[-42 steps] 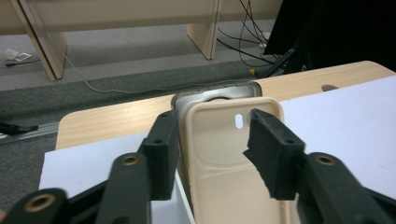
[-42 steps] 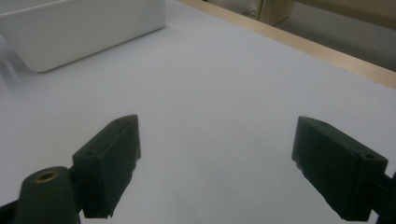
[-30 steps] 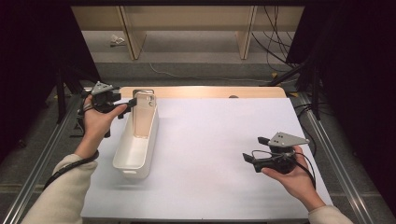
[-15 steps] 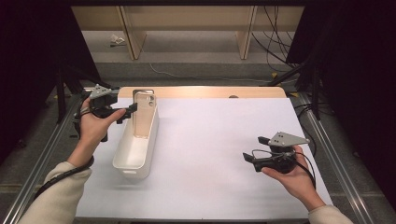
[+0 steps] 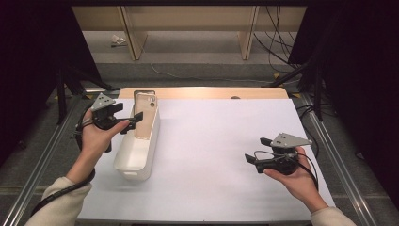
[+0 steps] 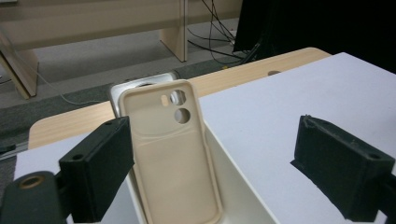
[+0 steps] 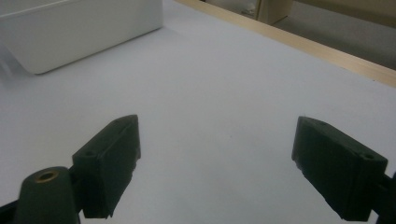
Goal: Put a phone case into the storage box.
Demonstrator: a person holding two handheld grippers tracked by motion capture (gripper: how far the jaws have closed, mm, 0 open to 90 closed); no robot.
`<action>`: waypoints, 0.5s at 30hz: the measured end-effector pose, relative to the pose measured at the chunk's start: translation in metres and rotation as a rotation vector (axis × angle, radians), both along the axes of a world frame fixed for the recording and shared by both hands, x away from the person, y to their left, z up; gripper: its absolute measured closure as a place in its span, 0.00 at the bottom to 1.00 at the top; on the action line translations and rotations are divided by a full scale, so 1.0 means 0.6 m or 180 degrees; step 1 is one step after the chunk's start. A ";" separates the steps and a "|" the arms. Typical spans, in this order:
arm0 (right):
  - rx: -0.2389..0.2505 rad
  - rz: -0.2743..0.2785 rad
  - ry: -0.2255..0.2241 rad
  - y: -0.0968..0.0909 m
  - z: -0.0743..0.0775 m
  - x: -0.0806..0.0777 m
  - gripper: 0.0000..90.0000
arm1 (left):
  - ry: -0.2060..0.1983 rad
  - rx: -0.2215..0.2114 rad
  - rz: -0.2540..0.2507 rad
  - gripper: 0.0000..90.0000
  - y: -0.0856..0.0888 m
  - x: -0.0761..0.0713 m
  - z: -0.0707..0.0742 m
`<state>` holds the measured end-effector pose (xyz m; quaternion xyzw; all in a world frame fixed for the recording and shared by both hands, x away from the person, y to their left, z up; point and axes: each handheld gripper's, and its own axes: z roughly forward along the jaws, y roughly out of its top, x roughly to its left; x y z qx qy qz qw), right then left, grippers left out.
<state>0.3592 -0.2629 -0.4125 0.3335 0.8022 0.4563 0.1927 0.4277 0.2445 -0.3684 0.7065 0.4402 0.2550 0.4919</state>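
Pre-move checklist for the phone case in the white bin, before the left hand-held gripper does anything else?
1. Left hand-held gripper open: ok, its jaws have just been opening and stand wide, with nothing pressed between them.
2. Phone case free of the jaws: ok, it leans in the white bin with a gap on both sides.
3. Case stable: cannot tell, it stands tilted against the bin's far end.
4. Right hand-held gripper out of the way: ok, open and empty over bare table.
5. Bin fully on the table: ok.
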 end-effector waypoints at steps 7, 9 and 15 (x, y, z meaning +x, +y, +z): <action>-0.0012 -0.0009 -0.0001 0.000 0.001 -0.001 0.18 | -0.0020 0.0015 -0.0135 0.13 -0.009 -0.030 -0.007; -0.0002 -0.0013 -0.0002 0.000 0.001 0.000 0.18 | -0.0026 0.0003 -0.0153 0.13 -0.010 -0.036 -0.009; 0.0003 -0.0035 -0.0004 0.000 0.001 0.000 0.18 | -0.0031 0.0008 -0.0207 0.13 -0.015 -0.052 -0.013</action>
